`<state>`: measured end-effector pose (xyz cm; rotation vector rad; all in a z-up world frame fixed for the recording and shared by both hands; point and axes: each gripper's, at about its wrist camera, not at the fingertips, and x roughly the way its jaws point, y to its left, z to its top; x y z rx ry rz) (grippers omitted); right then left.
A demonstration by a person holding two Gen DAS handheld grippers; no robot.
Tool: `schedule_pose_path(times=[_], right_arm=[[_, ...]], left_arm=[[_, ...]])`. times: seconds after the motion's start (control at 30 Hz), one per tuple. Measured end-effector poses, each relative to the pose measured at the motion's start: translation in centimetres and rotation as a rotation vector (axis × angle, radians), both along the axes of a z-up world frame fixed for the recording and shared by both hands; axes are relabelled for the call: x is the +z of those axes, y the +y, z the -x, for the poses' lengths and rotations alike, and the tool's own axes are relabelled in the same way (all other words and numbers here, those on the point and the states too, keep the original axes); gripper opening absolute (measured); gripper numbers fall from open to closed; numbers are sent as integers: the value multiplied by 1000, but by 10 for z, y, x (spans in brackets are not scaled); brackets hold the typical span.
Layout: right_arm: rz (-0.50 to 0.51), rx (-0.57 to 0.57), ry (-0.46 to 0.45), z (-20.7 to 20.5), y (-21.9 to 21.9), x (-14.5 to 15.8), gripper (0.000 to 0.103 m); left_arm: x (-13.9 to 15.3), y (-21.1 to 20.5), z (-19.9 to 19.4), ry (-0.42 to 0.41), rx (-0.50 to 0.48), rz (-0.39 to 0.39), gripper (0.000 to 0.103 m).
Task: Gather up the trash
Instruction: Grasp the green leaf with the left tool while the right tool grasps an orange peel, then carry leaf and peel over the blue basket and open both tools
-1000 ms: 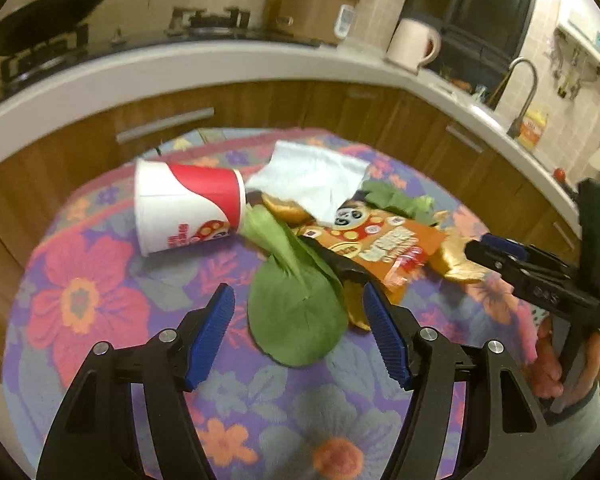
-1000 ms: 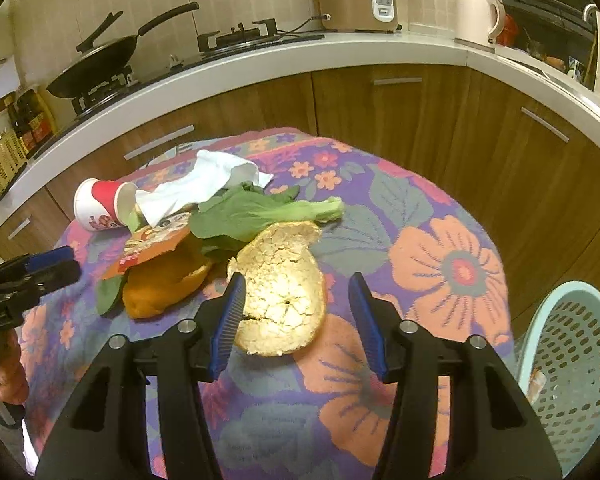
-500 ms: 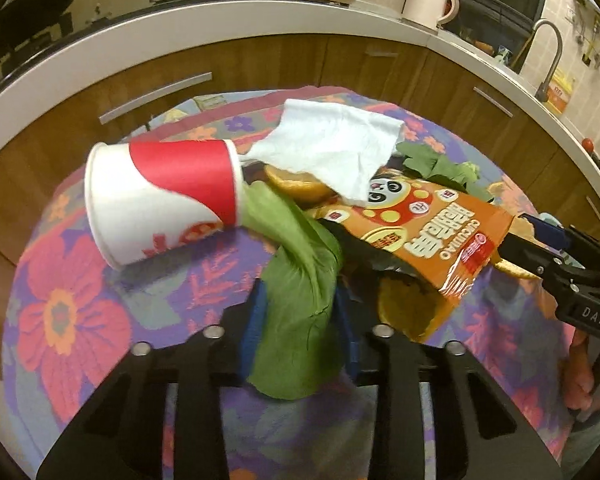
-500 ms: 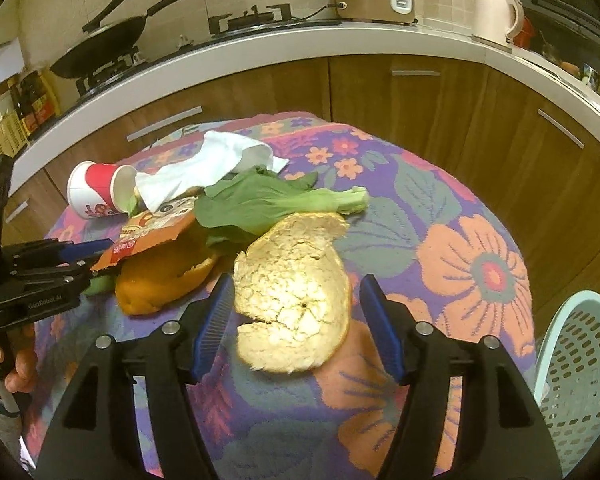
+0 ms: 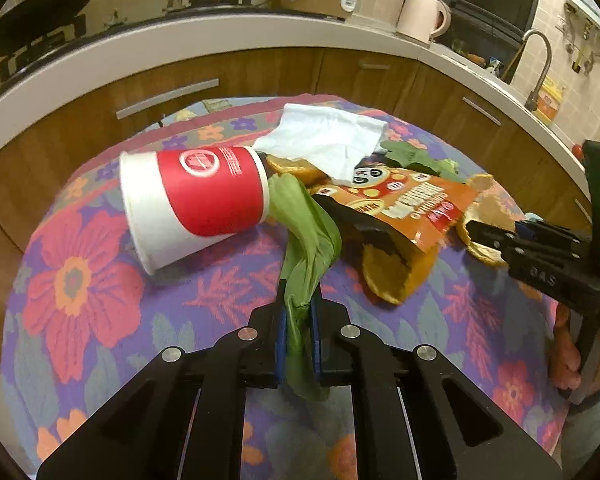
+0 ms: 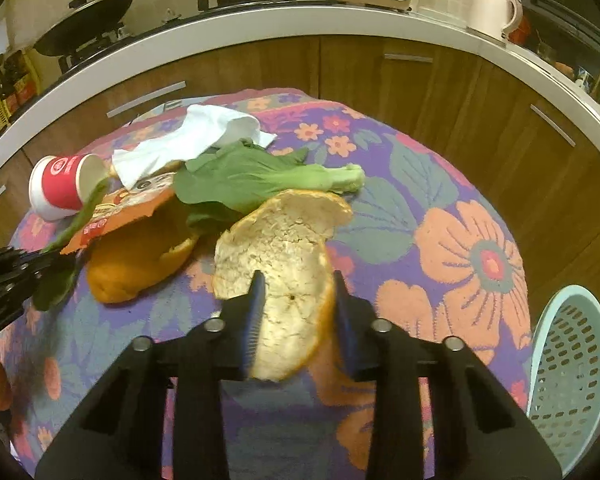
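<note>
Since a second earlier, left gripper (image 5: 298, 334) had clenched on the green leaf (image 5: 306, 240) at frame centre. Right gripper (image 6: 296, 312) straddled the peel (image 6: 284, 248), contact unclear; a loose hold might have dropped it short of the basket (image 6: 572, 364), lower right.

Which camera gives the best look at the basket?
The right wrist view: the pale blue basket shows at its lower right edge, beside the table, its perforated wall plain. The left wrist view does not show it at all.
</note>
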<state>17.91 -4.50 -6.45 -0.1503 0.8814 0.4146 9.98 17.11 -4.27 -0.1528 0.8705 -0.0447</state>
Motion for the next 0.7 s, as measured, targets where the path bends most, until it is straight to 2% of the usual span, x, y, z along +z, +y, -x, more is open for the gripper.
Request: schedule_pose_path(times=[0.03, 0.2, 0.43, 0.7], right_arm=[[-1, 0, -3, 1, -1, 1, 18], [-34, 1, -2, 11, -9, 6, 10], [-39, -13, -32, 31, -18, 17, 7], [-98, -52, -70, 52, -53, 40, 7]], left_arm=[[2, 0, 4, -6, 2, 5, 7], [7, 2, 20, -29, 10, 16, 7], [18, -8, 37, -74, -14, 33, 7], [34, -37, 51, -132, -67, 39, 7]])
